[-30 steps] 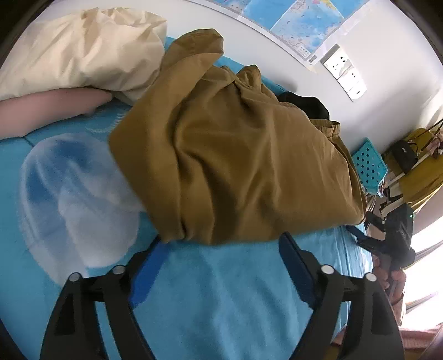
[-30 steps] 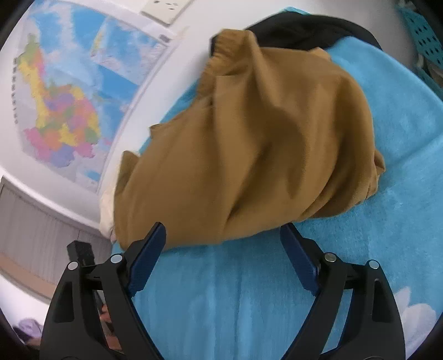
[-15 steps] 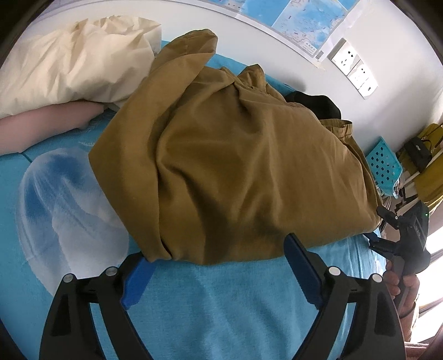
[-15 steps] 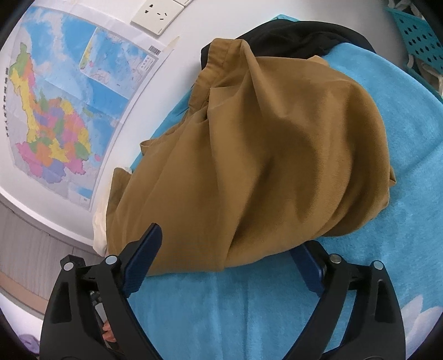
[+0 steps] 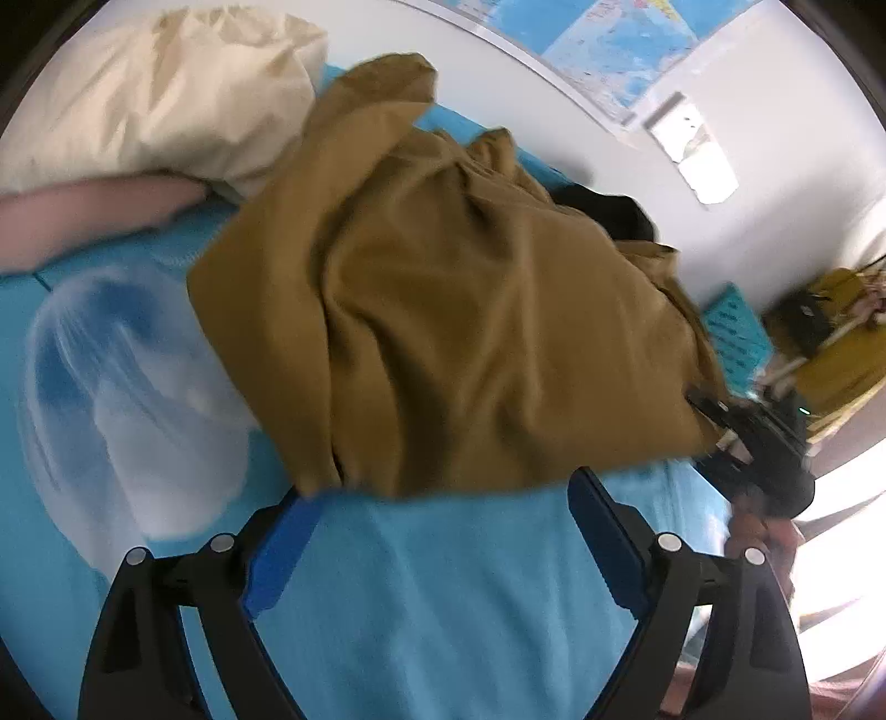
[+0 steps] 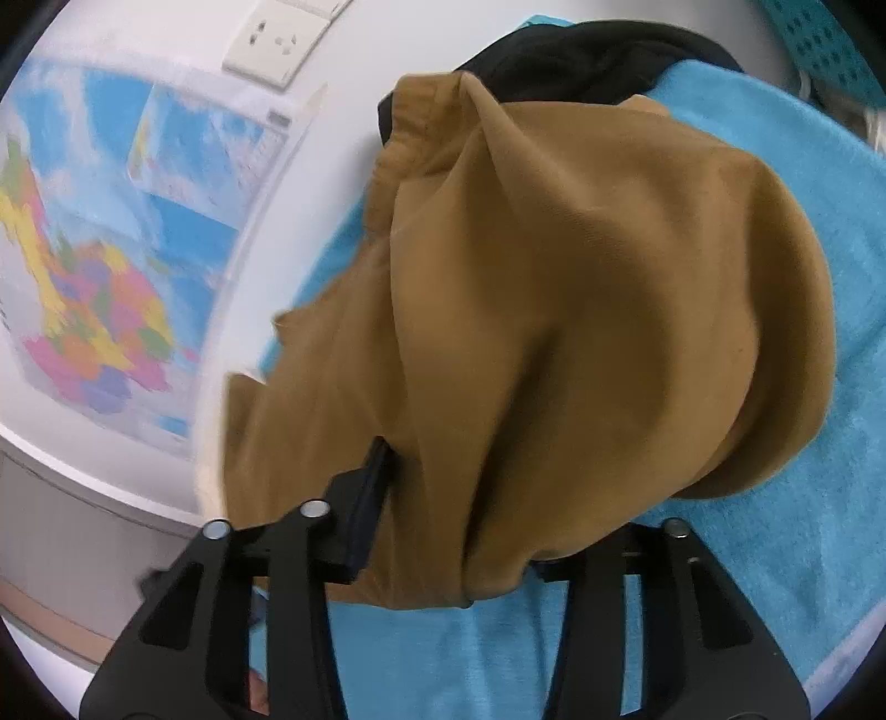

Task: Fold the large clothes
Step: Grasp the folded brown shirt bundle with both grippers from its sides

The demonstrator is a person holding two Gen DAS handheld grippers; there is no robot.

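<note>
A large mustard-brown garment [image 5: 459, 310] lies bunched on a blue bedspread [image 5: 443, 598]; it fills the right wrist view [image 6: 581, 310]. My left gripper [image 5: 443, 498] is open, its blue pads at the garment's near hem, not closed on it. My right gripper [image 6: 470, 498] has pushed into the garment's near edge; cloth lies between its narrowed jaws and hides the right finger. It also shows in the left wrist view [image 5: 736, 437] at the garment's right edge.
A cream pillow [image 5: 166, 94] and a pink one [image 5: 83, 216] lie at the far left. A black garment [image 6: 581, 61] sits behind the brown one by the wall. A map [image 6: 83, 288] and sockets [image 6: 277, 39] hang on the wall.
My right gripper moved forward into the garment's edge and its jaws narrowed on the cloth. My left gripper stayed open at the near hem, shifting slightly.
</note>
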